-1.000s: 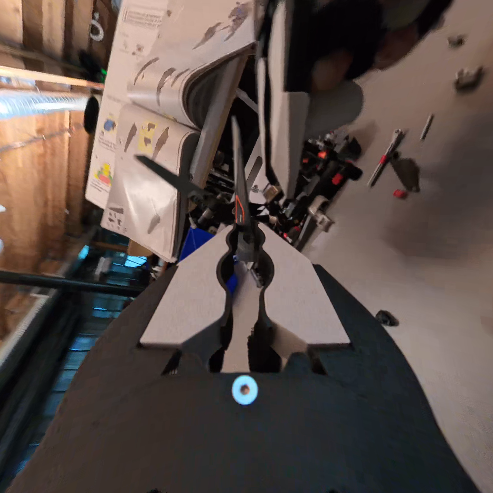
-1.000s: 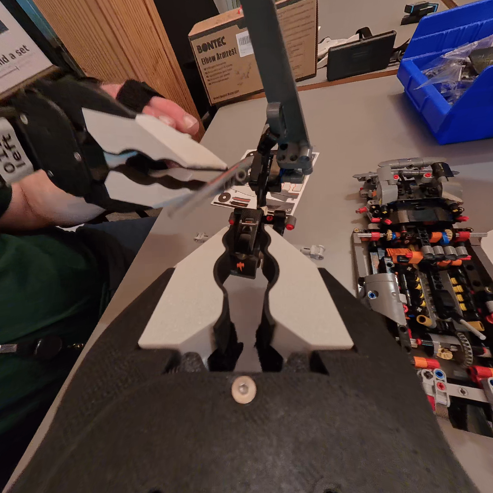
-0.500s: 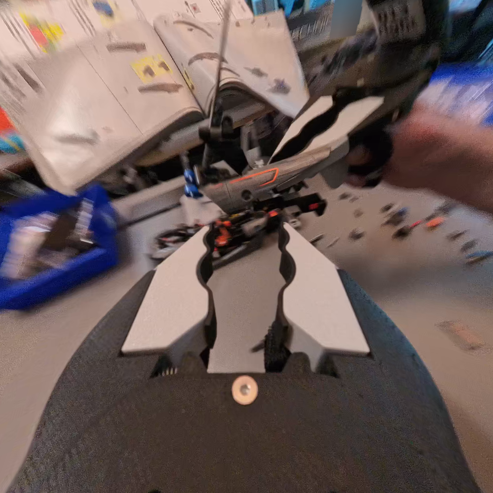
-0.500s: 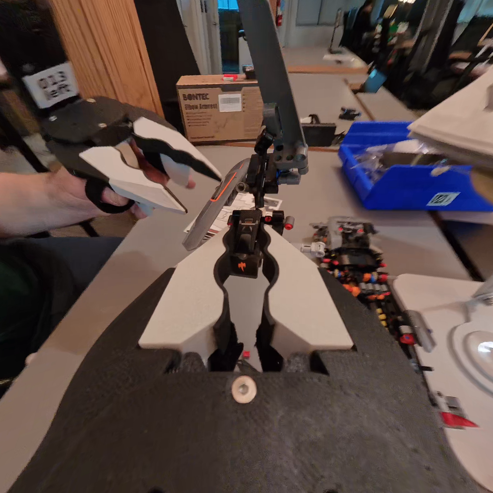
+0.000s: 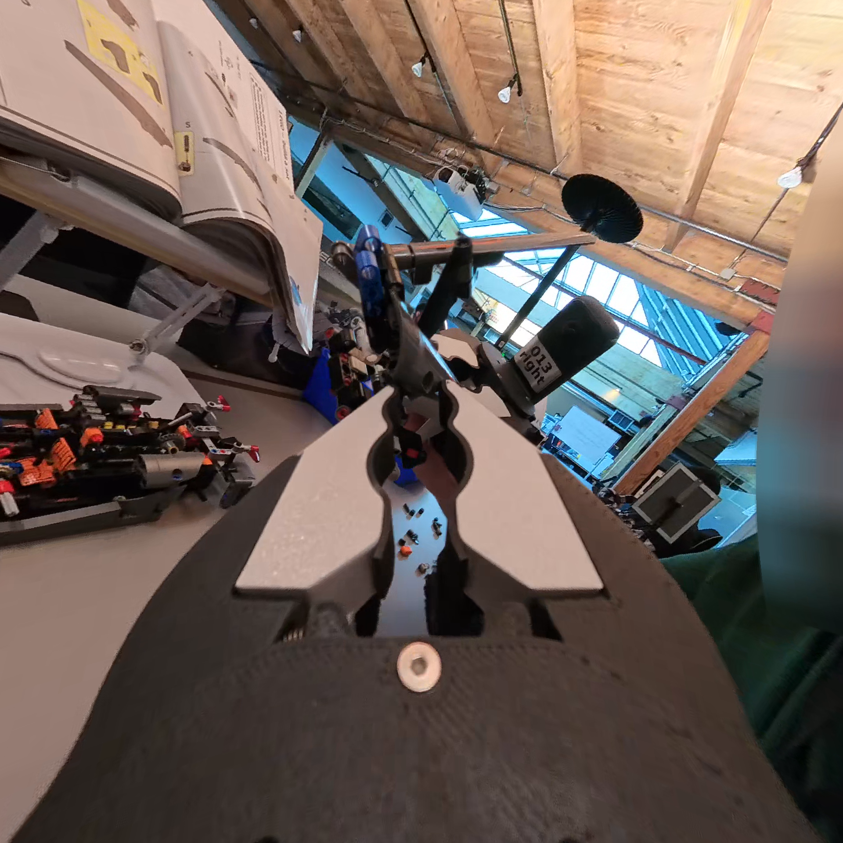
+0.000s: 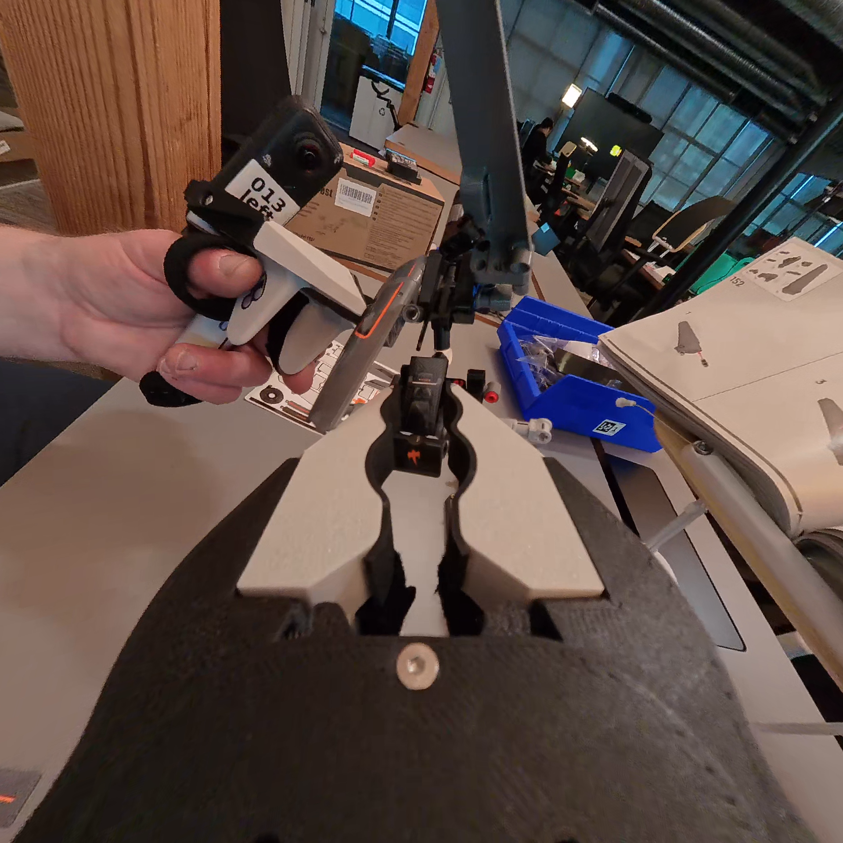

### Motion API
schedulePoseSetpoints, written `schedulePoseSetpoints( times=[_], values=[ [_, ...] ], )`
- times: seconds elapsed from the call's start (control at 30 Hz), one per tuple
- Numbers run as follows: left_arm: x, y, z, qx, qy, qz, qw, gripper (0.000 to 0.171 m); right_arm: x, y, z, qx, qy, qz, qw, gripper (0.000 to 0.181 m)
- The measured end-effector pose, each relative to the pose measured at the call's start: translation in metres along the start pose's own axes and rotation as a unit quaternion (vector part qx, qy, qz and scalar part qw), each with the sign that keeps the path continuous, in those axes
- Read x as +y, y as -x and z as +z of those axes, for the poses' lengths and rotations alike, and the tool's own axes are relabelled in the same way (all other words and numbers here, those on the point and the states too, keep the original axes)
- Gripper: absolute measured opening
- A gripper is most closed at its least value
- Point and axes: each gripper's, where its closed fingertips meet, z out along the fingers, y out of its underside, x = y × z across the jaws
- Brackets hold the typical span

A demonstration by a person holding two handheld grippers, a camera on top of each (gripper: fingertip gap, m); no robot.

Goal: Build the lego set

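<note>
right wrist view: the right gripper (image 6: 417, 410) is clamped on the black base block of a small black and dark grey lego sub-assembly (image 6: 438, 296), held above the grey table (image 6: 114, 479). the sub-assembly stands upright out of the fingers, its long axis running up and away from the camera. a long dark grey beam (image 6: 483, 114) rises from its top and leans slightly left. a dark grey curved panel with an orange line (image 6: 365, 342) hangs off the left side, slanting down and to the left. the left gripper (image 6: 346, 301), held in a person's hand (image 6: 118, 310), has its fingertips closed on the upper end of that panel.

left wrist view: the left gripper (image 5: 417, 401) is pinched on the grey panel edge, looking up at the wooden ceiling, with the right gripper just beyond. the larger black and orange lego car chassis (image 5: 105, 460) lies on the table to the left, under the open instruction booklet (image 5: 137, 114).

compared with 0.5 s ago, the left gripper was open and apart from the panel; now it grips it. its camera has tilted up from the table toward the ceiling. the right gripper's hold is unchanged. the blue plastic parts bin (image 6: 575, 365) now sits nearer the centre of the right view.
</note>
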Motion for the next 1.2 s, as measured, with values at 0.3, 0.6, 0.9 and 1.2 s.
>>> schedulePoseSetpoints(
  times=[0.3, 0.6, 0.9, 1.2],
  values=[
    [-0.003, -0.004, -0.003, 0.003, 0.037, 0.034, 0.999, 0.011, -0.004, 0.003, 0.0, -0.008, 0.008, 0.007, 1.0, 0.016],
    [-0.005, -0.01, -0.004, 0.041, 0.045, 0.016, 0.998, 0.01, -0.013, 0.004, -0.003, 0.001, 0.005, -0.003, 1.0, 0.015],
    [-0.013, -0.021, -0.004, 0.093, 0.016, 0.003, 0.996, 0.007, -0.014, 0.009, 0.0, -0.021, -0.022, 0.006, 1.0, 0.018],
    [-0.024, -0.029, -0.006, 0.133, -0.027, 0.003, 0.991, 0.007, -0.02, 0.004, -0.007, -0.037, -0.071, 0.043, 0.996, 0.026]
  ],
)
